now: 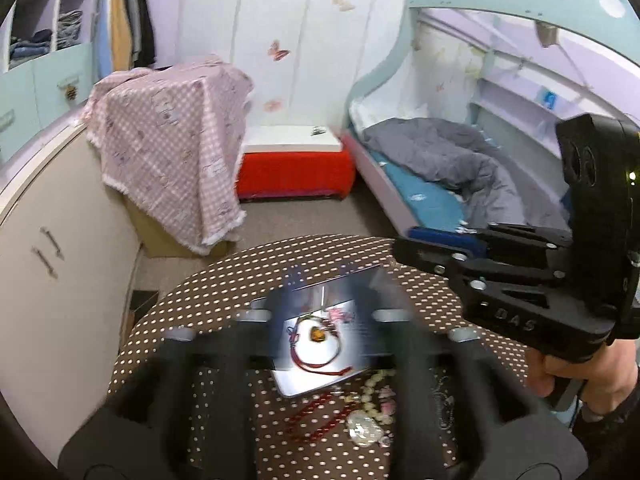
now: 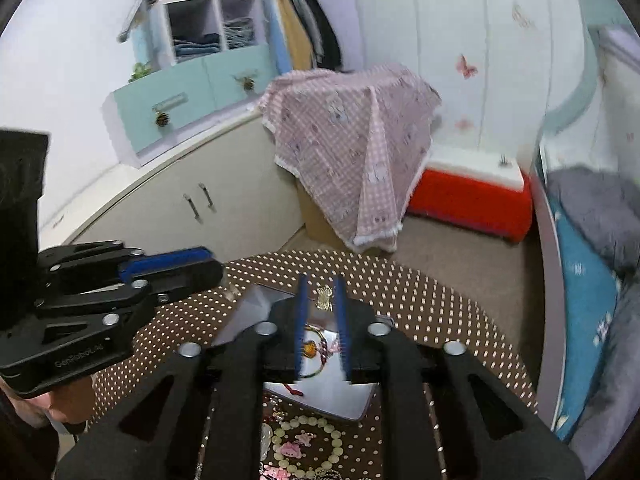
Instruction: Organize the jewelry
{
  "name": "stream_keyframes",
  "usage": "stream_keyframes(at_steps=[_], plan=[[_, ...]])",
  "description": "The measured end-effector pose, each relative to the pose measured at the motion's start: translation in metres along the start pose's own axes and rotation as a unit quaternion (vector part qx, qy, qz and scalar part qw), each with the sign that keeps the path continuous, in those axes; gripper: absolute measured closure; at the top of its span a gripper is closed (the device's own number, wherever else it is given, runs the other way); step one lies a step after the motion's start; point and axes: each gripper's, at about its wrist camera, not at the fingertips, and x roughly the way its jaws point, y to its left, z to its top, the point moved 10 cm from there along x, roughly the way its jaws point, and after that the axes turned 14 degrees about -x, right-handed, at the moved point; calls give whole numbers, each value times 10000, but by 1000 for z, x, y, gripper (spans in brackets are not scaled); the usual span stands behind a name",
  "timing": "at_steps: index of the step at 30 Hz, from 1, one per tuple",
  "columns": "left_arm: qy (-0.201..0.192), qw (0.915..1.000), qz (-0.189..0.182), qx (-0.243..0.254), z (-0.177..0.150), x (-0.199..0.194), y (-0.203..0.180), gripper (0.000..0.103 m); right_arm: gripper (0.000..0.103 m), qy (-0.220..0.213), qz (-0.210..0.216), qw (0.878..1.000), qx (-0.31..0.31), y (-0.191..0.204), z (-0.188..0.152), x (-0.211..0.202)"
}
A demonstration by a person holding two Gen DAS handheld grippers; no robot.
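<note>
A silver tray (image 1: 304, 390) (image 2: 352, 404) lies on a round table with a brown dotted cloth (image 1: 200, 312) (image 2: 440, 300). In the tray is a red cord necklace with an amber pendant (image 1: 318, 334) (image 2: 310, 348). Nearer to me on the cloth lie a pale bead bracelet (image 1: 376, 380) (image 2: 285, 426), a red bead string (image 1: 316, 416) and a pale jade pendant (image 1: 362, 428). My left gripper (image 1: 336, 280) (image 2: 208, 264) hovers over the tray, blurred, with its jaws wide open and empty. My right gripper (image 2: 320, 280) (image 1: 416, 246) hangs over the tray too, blue pads partly apart, holding nothing.
A cream cabinet (image 1: 60, 280) stands left of the table. Beyond it are a box under a pink checked cloth (image 1: 172, 148), a red bench with a white top (image 1: 296, 168) and a bed with a grey duvet (image 1: 460, 168). A hand (image 1: 580, 368) holds the right gripper.
</note>
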Motion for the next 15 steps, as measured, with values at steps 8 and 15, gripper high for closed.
stream_keyframes(at_steps=[8,15], plan=[[-448,9983,182,-324,7,-28,21,7,13,-253,-164,9989,367,-9,-1,-21],[-729,9961,317,-378,7,-57,28,7,10,-451,-226,9979,401,-7,2,-46]])
